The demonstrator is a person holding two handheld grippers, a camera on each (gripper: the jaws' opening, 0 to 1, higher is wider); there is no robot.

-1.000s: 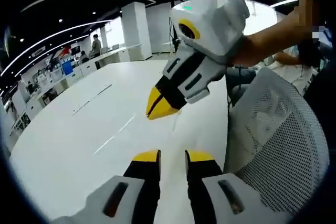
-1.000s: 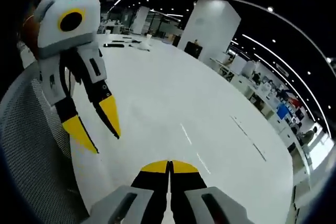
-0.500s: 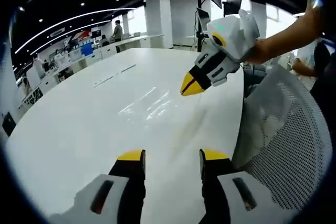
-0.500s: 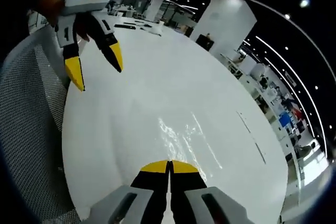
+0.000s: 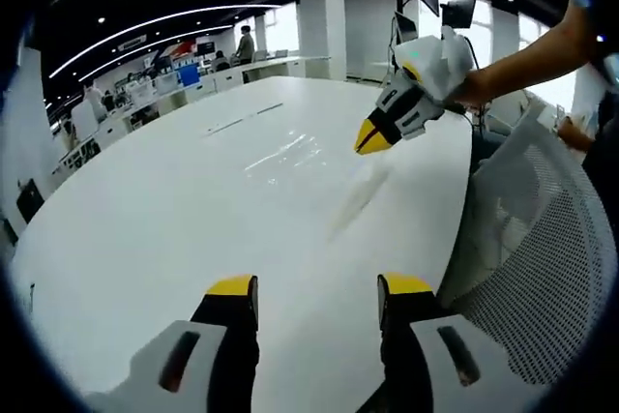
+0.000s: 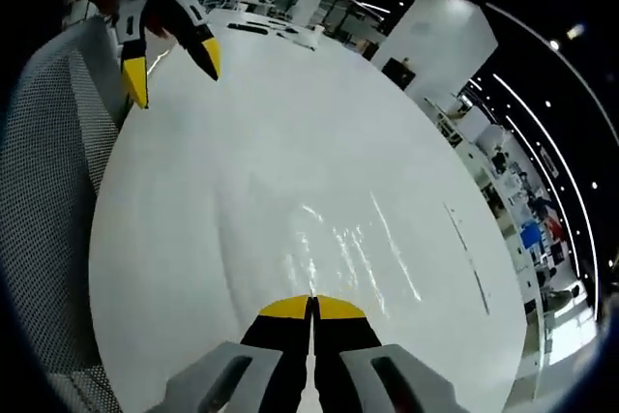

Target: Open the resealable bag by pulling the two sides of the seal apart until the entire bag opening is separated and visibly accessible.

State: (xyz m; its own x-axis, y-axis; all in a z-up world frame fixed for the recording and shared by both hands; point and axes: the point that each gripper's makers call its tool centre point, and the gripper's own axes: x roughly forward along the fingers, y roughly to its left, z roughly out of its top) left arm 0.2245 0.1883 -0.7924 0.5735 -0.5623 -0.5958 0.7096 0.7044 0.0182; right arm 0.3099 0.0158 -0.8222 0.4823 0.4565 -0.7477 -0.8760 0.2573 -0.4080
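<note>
A clear resealable bag [image 5: 285,152] lies flat on the white table [image 5: 145,239]. It shows only as a glossy, wrinkled patch, and its seal is too faint to make out. In the left gripper view my left gripper [image 5: 319,287] is open with nothing between its yellow tips, well short of the bag. My right gripper [image 5: 372,137], held by a hand, hovers shut just right of the bag. In the right gripper view the bag [image 6: 338,239] lies just ahead of my shut right gripper [image 6: 311,307]. The left gripper [image 6: 172,70] hangs open at the far table edge.
A white mesh office chair [image 5: 527,239] stands against the table's edge, and the chair [image 6: 48,191] also appears beside the table in the right gripper view. A white pillar [image 6: 426,41] and office desks with people [image 5: 247,45] lie beyond the table. Small dark items [image 6: 251,28] sit at its far end.
Both hands have drawn apart and back, so more of the table shows. The glossy bag has come into view. My left jaws have spread wider; the right stays shut.
</note>
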